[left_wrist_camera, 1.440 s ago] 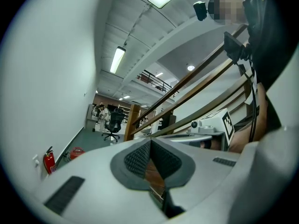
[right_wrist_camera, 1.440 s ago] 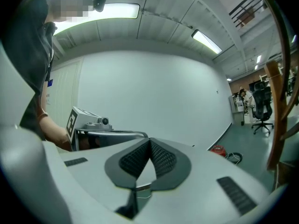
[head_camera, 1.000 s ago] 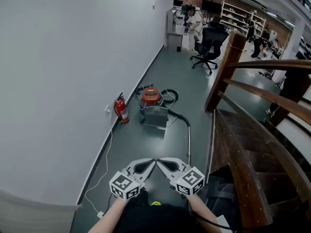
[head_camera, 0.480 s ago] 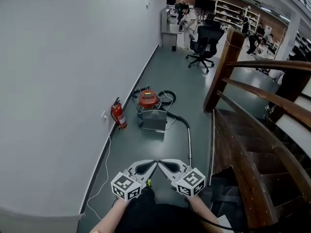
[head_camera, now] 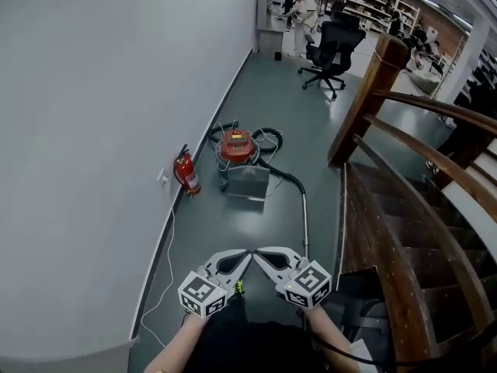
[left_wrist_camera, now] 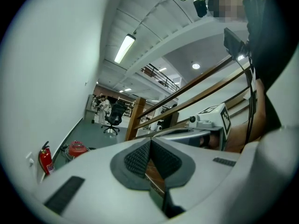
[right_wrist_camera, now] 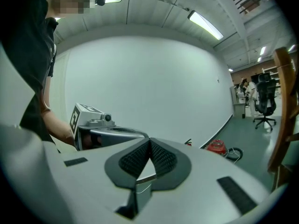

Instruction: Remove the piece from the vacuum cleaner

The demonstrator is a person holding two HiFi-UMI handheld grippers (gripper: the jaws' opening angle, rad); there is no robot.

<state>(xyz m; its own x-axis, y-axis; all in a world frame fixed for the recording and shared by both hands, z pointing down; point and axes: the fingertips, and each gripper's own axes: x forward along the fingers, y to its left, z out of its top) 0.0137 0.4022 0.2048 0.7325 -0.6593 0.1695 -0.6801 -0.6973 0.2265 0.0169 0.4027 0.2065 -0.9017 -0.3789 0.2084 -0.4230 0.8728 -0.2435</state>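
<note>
A red drum vacuum cleaner (head_camera: 236, 148) stands on the grey floor by the white wall, far ahead of me. Its black hose runs to a metal wand (head_camera: 305, 224) that lies along the floor toward me. A grey square piece (head_camera: 248, 183) leans against the vacuum's near side. My left gripper (head_camera: 247, 254) and right gripper (head_camera: 258, 252) are held close to my body, tips nearly touching, both shut and empty. The vacuum (left_wrist_camera: 77, 149) shows small in the left gripper view, and the vacuum (right_wrist_camera: 217, 146) shows small in the right gripper view.
A red fire extinguisher (head_camera: 186, 173) stands by the wall left of the vacuum. A white cable (head_camera: 166, 247) trails along the wall base. A wooden staircase with handrail (head_camera: 404, 200) fills the right. A black office chair (head_camera: 333, 49) and people are far down the corridor.
The view has advanced slightly toward the vacuum and tilted. Both grippers stay shut, held together in front of me.
</note>
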